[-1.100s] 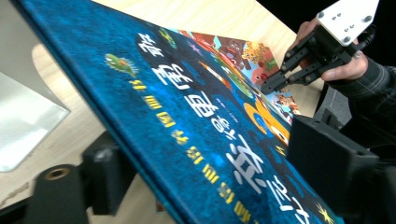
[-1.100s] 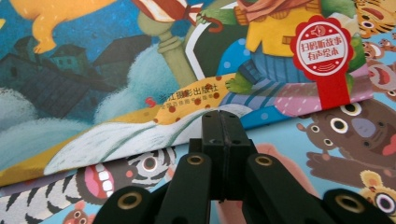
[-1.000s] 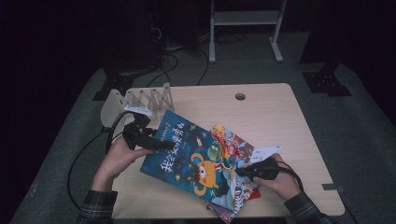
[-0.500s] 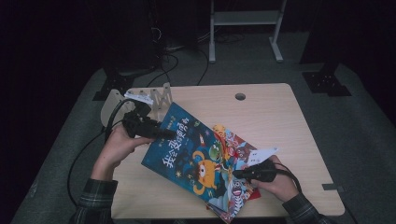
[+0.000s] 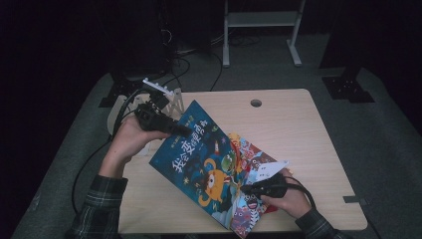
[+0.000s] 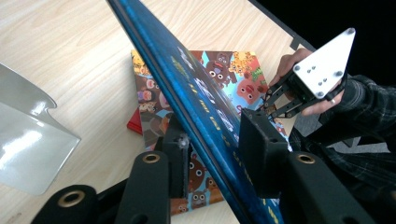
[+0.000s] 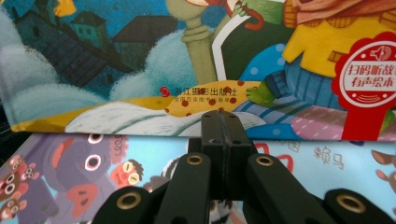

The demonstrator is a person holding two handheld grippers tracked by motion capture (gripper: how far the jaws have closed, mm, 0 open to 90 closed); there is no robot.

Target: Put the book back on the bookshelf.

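At the far left of the table stands the wooden rack (image 5: 166,99), just behind your left hand, and that is the nearest place the lifted book can go. Your left gripper (image 5: 174,128) is clamped on the upper left edge of the blue picture book (image 5: 199,159); the left gripper view has the cover pinched thin between its two jaws, the book tilted up off the table on its lower edge. The book's long axis runs on a diagonal from the rack end down toward your right hand, so the left hand leads any swing toward the rack. Under it lies the monster book (image 5: 249,209), flat on the table (image 5: 298,124). At the right, your right gripper (image 5: 259,189) rests on that lower book with its jaws pressed together, holding nothing, right at the blue book's lower edge
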